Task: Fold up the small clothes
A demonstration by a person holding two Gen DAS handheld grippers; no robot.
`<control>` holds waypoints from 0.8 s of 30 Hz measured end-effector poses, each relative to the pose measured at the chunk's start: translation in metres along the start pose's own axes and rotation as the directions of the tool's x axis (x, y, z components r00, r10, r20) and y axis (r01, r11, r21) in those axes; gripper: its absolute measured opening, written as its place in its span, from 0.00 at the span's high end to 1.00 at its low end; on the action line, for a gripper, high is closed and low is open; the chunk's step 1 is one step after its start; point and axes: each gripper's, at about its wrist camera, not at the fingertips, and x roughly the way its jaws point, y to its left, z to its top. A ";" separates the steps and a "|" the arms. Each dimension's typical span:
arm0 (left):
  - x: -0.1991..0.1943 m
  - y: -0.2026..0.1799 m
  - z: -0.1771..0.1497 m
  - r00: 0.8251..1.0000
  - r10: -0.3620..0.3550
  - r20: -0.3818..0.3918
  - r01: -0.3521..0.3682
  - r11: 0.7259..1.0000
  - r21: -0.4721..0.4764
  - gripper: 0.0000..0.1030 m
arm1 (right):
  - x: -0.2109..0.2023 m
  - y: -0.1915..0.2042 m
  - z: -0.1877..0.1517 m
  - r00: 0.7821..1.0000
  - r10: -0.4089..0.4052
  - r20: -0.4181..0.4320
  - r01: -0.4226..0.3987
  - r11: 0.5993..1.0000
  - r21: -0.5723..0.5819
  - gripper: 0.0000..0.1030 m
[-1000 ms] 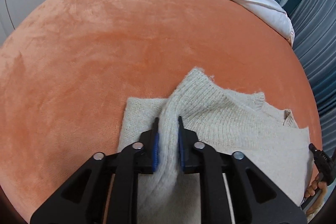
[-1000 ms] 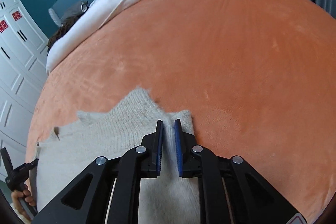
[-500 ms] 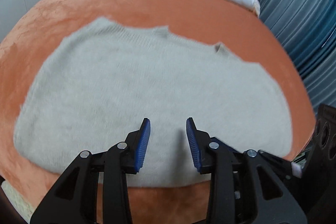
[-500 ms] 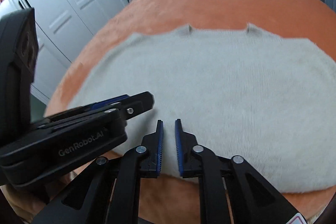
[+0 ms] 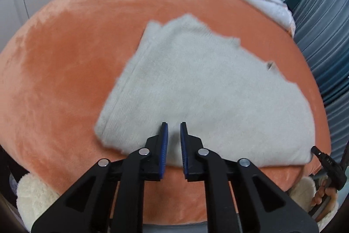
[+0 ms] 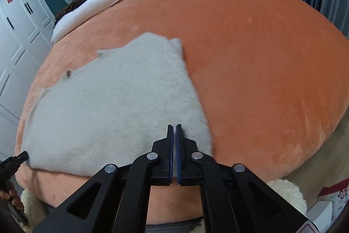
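Lying flat on the plush orange bedspread (image 5: 65, 84), the fuzzy pale-grey knitted sweater (image 5: 196, 88) spreads just ahead of both tools. The left gripper (image 5: 173, 134) hangs with its blue pads a narrow gap apart, empty, over the near hem, the doubled left edge ahead and to its left. The right gripper (image 6: 174, 137) shows pads nearly together with nothing visibly between them, near the hem's right corner. The risk, I judge: nipping one loose knit layer would drag and undo the fold.
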 end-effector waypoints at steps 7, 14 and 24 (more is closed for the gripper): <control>0.048 -0.095 0.067 0.999 -0.050 -0.009 0.051 0.987 0.155 0.71 | 0.048 0.152 0.044 0.968 0.244 -0.063 -0.252 0.948 -0.196 0.91; 0.111 -0.086 0.073 0.997 -0.001 -0.073 0.012 0.989 0.151 0.71 | 0.115 0.197 0.037 0.973 0.168 -0.160 -0.214 0.915 -0.341 1.00; 0.077 0.002 0.116 0.999 0.032 -0.019 -0.032 0.999 0.030 0.74 | 0.076 0.001 0.089 0.999 -0.038 -0.010 0.037 0.997 -0.065 0.93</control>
